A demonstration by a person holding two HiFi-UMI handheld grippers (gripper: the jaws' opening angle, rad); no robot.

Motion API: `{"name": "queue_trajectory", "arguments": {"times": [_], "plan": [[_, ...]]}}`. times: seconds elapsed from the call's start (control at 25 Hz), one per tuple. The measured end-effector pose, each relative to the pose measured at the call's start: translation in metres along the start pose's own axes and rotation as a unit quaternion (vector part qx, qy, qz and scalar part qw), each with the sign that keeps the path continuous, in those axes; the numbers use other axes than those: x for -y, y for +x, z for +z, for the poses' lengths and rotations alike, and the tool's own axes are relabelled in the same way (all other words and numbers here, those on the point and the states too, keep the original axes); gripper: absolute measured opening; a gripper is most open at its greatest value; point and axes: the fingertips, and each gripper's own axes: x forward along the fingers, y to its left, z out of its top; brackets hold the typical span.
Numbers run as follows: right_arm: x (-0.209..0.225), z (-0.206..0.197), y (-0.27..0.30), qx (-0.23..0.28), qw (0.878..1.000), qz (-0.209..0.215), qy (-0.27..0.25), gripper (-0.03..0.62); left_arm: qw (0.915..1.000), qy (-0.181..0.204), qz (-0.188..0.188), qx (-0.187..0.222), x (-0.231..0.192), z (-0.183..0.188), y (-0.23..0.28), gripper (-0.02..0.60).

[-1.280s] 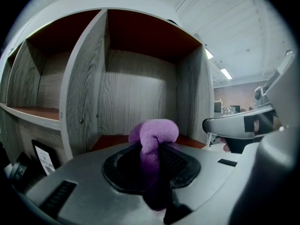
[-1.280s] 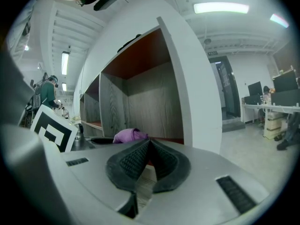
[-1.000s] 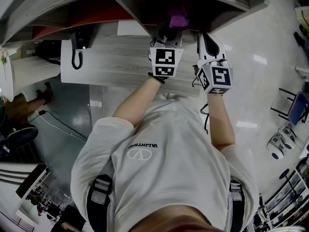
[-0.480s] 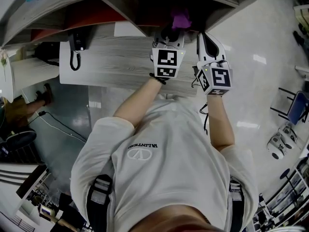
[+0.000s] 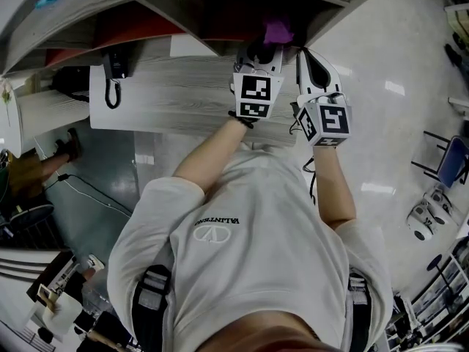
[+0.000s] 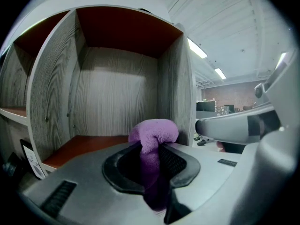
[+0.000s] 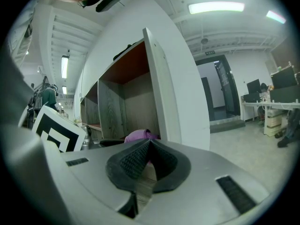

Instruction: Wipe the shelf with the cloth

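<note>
Gripping a bunched purple cloth (image 6: 153, 134), the left gripper (image 6: 151, 159) has edged slightly forward and rightward, so wiping seems about to begin. The right gripper (image 7: 146, 162) hangs alongside, jaws together and empty. The cloth runs lengthwise along the left jaws, its rounded end pointing into the shelf cubby (image 6: 112, 97) beyond.

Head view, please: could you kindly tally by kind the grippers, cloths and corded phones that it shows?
grippers: 2 (left gripper, right gripper)
purple cloth: 1
black corded phone: 1
total: 4
</note>
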Motion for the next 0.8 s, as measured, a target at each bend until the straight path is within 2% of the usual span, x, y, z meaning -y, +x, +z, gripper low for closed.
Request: {"name": "queue_trajectory", "arguments": {"times": [0.8], "plan": [[0.017,0.001,-0.021,0.005,1.0,-0.023,0.001,0.0,0.9992,0.007,-0.039,0.002,0.033,0.0,0.009,0.083]]}}
